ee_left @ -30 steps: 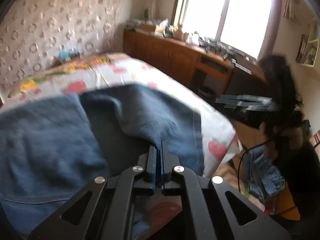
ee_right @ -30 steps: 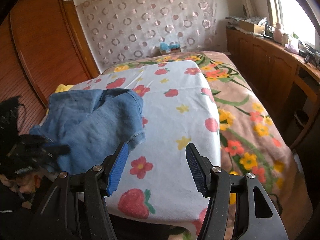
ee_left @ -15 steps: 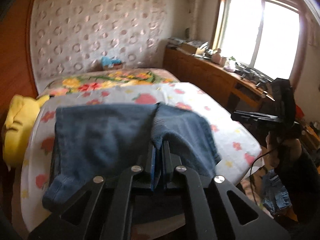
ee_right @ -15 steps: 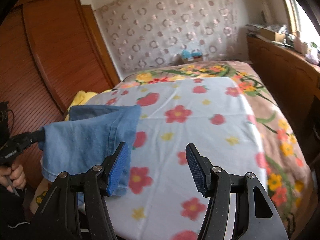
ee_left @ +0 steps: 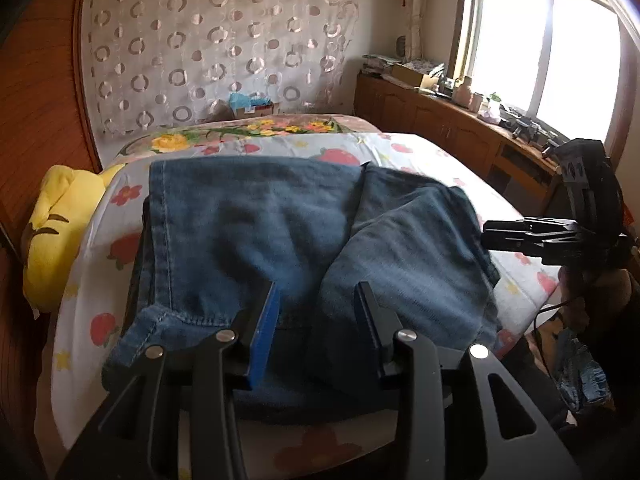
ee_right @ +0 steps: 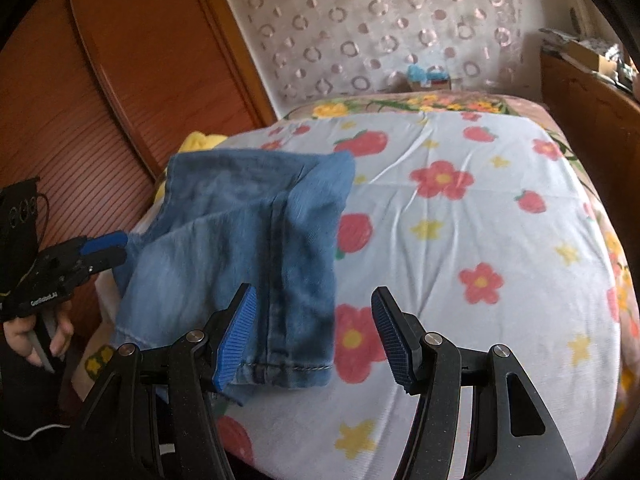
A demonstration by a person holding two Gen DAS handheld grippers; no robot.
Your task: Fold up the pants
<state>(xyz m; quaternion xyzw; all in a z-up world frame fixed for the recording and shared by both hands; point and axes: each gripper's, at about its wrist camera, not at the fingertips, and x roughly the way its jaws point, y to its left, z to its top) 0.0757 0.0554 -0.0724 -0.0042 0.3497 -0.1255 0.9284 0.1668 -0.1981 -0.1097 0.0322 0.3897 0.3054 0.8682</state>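
Observation:
Blue denim pants [ee_left: 280, 236] lie folded on the flowered bedsheet [ee_left: 420, 152]. My left gripper [ee_left: 316, 320] is open just above their near edge, with the cloth lying between and under its fingers. In the right wrist view the pants [ee_right: 248, 232] lie at the bed's left side, and the left gripper [ee_right: 104, 250] shows at their left edge. My right gripper [ee_right: 316, 336] is open and empty, over the hem end of the pants and the sheet. It also shows at the right of the left wrist view [ee_left: 532, 236].
A yellow plush pillow [ee_left: 56, 224] lies at the bed's left edge beside a wooden wardrobe [ee_right: 120, 80]. A wooden cabinet [ee_left: 452, 128] with clutter runs under the window on the right. More denim [ee_left: 580, 372] lies on the floor at right.
My left gripper was shut on the pants and has opened, letting the cloth drop onto the bed. The pants now lie flatter. My right gripper stayed open and moved nearer to the hem.

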